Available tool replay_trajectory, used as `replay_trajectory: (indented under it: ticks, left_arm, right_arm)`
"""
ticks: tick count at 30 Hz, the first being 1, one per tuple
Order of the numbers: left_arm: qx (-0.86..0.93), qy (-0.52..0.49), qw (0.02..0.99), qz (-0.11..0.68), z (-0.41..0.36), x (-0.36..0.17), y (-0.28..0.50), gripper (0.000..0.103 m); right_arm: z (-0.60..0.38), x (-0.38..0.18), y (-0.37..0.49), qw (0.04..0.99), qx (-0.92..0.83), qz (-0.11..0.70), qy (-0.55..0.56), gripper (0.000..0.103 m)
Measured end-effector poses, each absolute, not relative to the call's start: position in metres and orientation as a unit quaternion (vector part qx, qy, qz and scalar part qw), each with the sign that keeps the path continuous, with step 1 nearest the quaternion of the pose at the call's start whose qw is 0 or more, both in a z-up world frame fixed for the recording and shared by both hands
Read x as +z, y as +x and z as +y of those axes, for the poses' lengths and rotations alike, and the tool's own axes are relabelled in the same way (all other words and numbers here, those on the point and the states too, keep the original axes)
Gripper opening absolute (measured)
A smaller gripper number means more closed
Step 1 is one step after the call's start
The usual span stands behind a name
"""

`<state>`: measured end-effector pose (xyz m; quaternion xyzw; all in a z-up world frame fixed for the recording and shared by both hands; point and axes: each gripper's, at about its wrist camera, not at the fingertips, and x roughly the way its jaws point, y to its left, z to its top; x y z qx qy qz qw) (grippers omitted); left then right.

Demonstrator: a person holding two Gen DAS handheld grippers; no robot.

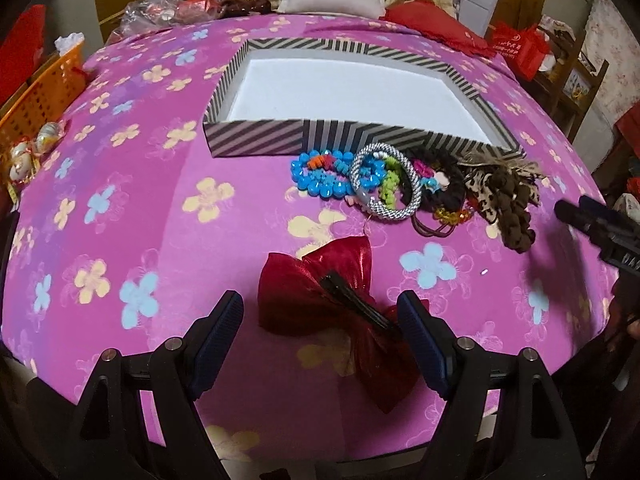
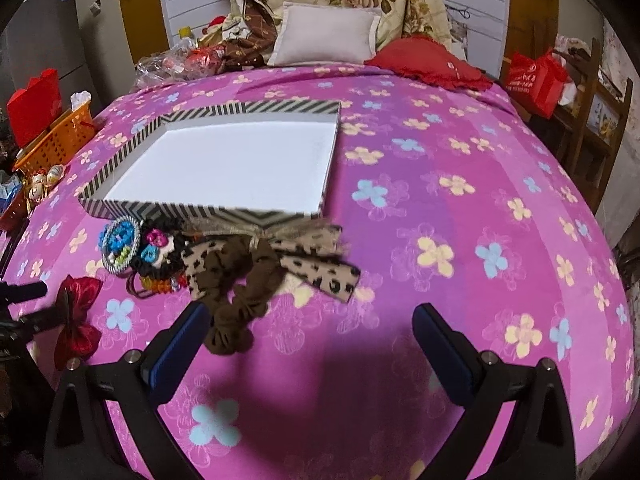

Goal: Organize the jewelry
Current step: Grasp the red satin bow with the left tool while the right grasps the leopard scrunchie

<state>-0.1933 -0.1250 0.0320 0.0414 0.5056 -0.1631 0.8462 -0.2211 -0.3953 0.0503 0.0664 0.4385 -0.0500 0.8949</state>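
Pickup of the red bow [image 1: 320, 312] looks in hand: the left gripper [image 1: 320, 316] straddles it, spread wide, needing only to close, while the right gripper [image 2: 312, 336] gapes empty beside the pile [image 2: 200, 256] before the bare box [image 2: 208, 211].

Pink floral bedspread [image 2: 460, 208], white headboard [image 2: 192, 0]
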Motion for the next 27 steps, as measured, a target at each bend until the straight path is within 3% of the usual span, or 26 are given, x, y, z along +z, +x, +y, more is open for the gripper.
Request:
replay_trajectory:
  ticks: [3,5,7,12,14,16,18,19,23,27]
  left_arm:
    - [-0.157,0.04,0.846,0.509,-0.126,0.027,-0.19,0.057]
    - [-0.156,0.039,0.845,0.511,-0.127,0.025,-0.188,0.057]
    - [-0.155,0.043,0.843,0.513,-0.129,0.022,-0.186,0.057]
    - [-0.156,0.05,0.843,0.513,-0.134,0.019,-0.183,0.057]
    - [-0.155,0.052,0.842,0.514,-0.136,0.018,-0.182,0.055]
    - [-0.155,0.054,0.842,0.513,-0.137,0.017,-0.182,0.049]
    - [-0.155,0.06,0.846,0.507,-0.138,0.017,-0.183,0.038]
    - [-0.16,0.061,0.846,0.505,-0.139,0.018,-0.183,0.035]
    - [-0.167,0.074,0.853,0.489,-0.141,0.022,-0.186,0.002]
    - [-0.179,0.05,0.851,0.492,-0.134,0.025,-0.185,0.0]
  right_arm:
    - [-0.392,0.053,-0.211,0.896,-0.033,0.437,0.075,0.1]
    - [-0.388,0.05,-0.202,0.893,-0.028,0.442,0.075,0.094]
    - [-0.386,0.045,-0.193,0.89,-0.023,0.448,0.08,0.08]
    - [-0.374,0.032,-0.179,0.884,-0.004,0.459,0.084,0.077]
    - [-0.37,0.026,-0.175,0.881,-0.008,0.467,0.075,0.071]
    - [-0.373,0.021,-0.173,0.876,0.009,0.473,0.094,0.056]
    - [-0.376,0.017,-0.173,0.874,0.017,0.474,0.108,0.052]
    - [-0.376,0.015,-0.173,0.874,0.018,0.474,0.107,0.045]
    - [-0.375,0.016,-0.179,0.878,0.035,0.464,0.111,0.022]
    - [-0.374,0.023,-0.186,0.884,0.04,0.452,0.111,0.015]
